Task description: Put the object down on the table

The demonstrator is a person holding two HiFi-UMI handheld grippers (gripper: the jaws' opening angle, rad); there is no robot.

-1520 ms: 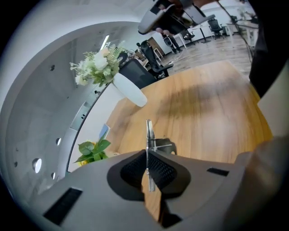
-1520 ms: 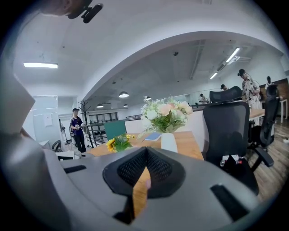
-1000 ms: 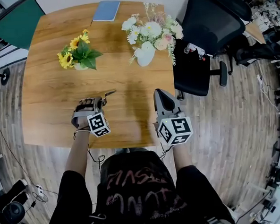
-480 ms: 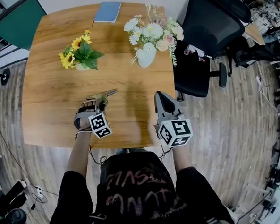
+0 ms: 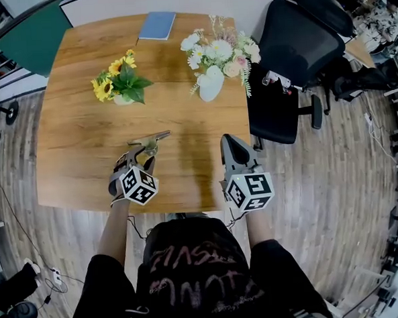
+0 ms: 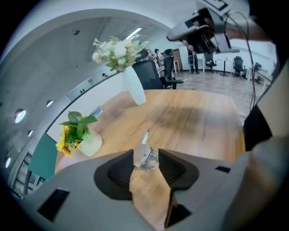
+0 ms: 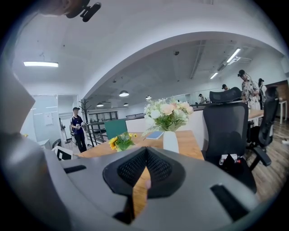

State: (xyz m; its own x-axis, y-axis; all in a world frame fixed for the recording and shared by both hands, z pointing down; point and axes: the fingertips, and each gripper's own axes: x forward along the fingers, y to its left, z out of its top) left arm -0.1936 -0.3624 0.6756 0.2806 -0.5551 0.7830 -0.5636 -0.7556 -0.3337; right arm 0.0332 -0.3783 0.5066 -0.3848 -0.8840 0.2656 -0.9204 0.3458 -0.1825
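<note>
Now that my left gripper (image 5: pixel 143 153) has just been opening its jaws, they stand wide apart. The small metal object (image 6: pixel 145 155) sits in the gap between them. It looks to be lying on the wooden table (image 5: pixel 77 149), a bit left of the middle of the head view and below the sunflower pot (image 5: pixel 119 89). In the left gripper view it's close to one pad (image 6: pixel 118 170), but I don't see either pad squeezing it, so I'd call the put-down pretty much done. Can't tell exactly what it is, just some silvery bit with a thin tip poking toward the top of that frame.

Handling-wise, my guess is light, stiff, hard and kinda slick. It's the sort of thing that skates on a smooth tabletop or twists between the pads if you pinch it off-centre. Doesn't look fragile to me. If I had to take hold of it, I'd go for the chunkier body across its narrow sides, not the skinny tip.

My right gripper (image 7: pixel 143 169), right of centre in the head view, has its jaws closed together on nothing.
</note>
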